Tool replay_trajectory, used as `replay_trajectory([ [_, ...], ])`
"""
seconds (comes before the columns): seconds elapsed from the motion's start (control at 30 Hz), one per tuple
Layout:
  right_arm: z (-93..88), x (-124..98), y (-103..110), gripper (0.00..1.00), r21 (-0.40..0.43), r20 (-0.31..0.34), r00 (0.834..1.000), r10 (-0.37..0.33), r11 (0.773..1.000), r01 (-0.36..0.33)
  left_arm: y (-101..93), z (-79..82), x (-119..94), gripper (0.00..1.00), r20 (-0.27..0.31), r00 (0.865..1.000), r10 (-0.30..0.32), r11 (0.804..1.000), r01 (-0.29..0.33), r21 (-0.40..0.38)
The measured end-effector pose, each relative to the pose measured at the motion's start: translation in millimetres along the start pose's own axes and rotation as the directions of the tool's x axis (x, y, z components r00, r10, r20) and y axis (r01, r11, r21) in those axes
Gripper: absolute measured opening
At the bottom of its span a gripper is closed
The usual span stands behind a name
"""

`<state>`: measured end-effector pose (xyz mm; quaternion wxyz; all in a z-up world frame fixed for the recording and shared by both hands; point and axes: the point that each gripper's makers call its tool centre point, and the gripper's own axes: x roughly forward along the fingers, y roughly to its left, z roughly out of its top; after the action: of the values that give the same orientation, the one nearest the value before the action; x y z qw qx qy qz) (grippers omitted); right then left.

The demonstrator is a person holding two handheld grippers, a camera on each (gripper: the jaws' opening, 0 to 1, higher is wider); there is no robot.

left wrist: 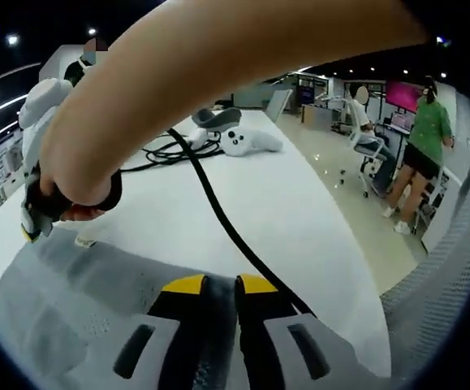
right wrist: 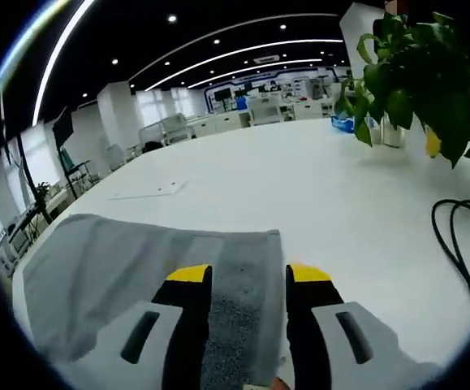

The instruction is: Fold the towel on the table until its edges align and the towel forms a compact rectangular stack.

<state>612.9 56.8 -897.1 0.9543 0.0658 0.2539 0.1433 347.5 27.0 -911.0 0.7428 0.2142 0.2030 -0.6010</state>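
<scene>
A grey towel (left wrist: 80,284) lies flat on the white table (left wrist: 299,211). In the left gripper view my left gripper (left wrist: 221,286) is low at its near edge, yellow-tipped jaws pressed together on the towel. A person's arm (left wrist: 218,57) reaches across to the right gripper (left wrist: 32,215) at the towel's far left corner. In the right gripper view the towel (right wrist: 113,260) spreads to the left, and its darker end band runs between the jaws of my right gripper (right wrist: 248,276). Those jaws stand apart and open over the towel's corner.
A black cable (left wrist: 218,211) runs across the table from white controllers (left wrist: 247,142) toward my left gripper, with a loop (right wrist: 462,244) at the right. A potted plant (right wrist: 417,73) stands far right. A person (left wrist: 425,138) stands beyond the table's edge, another (left wrist: 360,114) sits.
</scene>
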Motion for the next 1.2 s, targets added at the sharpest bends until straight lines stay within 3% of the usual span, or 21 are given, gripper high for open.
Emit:
replay_trajectory([
  [0.23,0.4,8,-2,0.33,-0.009,0.004,1.0,-0.015,1.0,0.015,0.9,-0.5,-2,0.09,0.015,0.999,0.051,0.999,-0.051,-0.018],
  [0.6,7.5,22,-21,0.25,0.001,0.029,0.997,-0.067,0.998,0.067,4.1,-0.3,-1,0.08,0.035,0.999,0.014,0.999,-0.012,-0.034],
  [0.77,6.3,30,-21,0.2,-0.152,0.009,0.997,-0.079,0.985,0.079,3.8,0.5,0,0.08,0.04,0.999,0.01,0.999,-0.008,-0.046],
  [0.9,5.4,31,-15,0.14,-0.157,0.021,0.998,-0.057,0.986,0.06,3.9,0.5,1,0.08,0.044,0.999,0.008,0.999,-0.006,-0.05],
  [1.0,3.1,34,-6,0.02,-0.189,-0.012,1.0,-0.023,0.982,0.021,4.1,0.4,1,0.08,0.043,0.999,0.008,0.999,-0.006,-0.051],
  [1.07,2.9,34,-9,0.01,-0.206,-0.008,0.999,-0.054,0.977,0.051,4.0,0.3,1,0.08,0.043,0.999,0.01,0.999,-0.008,-0.051],
  [1.2,3.3,32,-11,0.01,-0.145,0.002,0.999,-0.037,0.989,0.037,4.5,0.3,1,0.07,0.05,0.998,0.025,0.998,-0.021,-0.062],
])
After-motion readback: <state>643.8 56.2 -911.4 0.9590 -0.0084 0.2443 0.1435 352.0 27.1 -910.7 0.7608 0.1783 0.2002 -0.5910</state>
